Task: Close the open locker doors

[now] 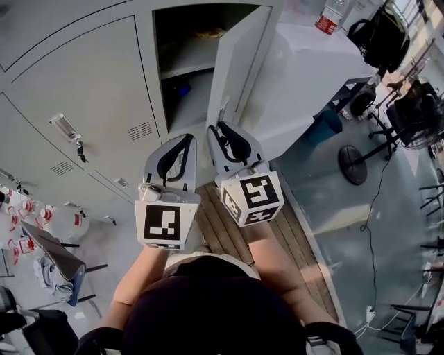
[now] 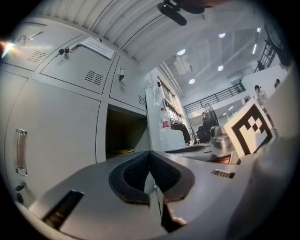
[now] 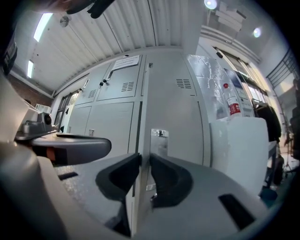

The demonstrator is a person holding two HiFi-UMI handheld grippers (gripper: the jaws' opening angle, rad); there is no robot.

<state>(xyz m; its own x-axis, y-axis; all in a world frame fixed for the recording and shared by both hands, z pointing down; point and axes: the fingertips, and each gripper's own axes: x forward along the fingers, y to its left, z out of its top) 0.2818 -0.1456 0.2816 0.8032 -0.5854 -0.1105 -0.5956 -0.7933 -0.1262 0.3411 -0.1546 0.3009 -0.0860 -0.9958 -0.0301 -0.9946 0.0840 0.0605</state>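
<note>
One locker door (image 1: 239, 62) stands open, a flat sheet of smooth grey-painted metal with a small shiny latch plate (image 3: 159, 139) on its thin edge. My right gripper (image 3: 144, 161) has its two black rubbery pads closed down on that edge, just under the plate. My left gripper (image 2: 150, 157) is held beside it. Its curved, finely textured pads are pressed together at the tips with nothing between them, and they point at the dark open compartment (image 2: 123, 133), where something yellow (image 2: 123, 151) lies on the floor. There are two black-and-white marker cubes, one on the left gripper (image 1: 165, 223) and one on the right (image 1: 252, 197). One red-labelled plastic bottle (image 1: 331, 14) stands on the white top (image 1: 312, 62) beyond the door.
</note>
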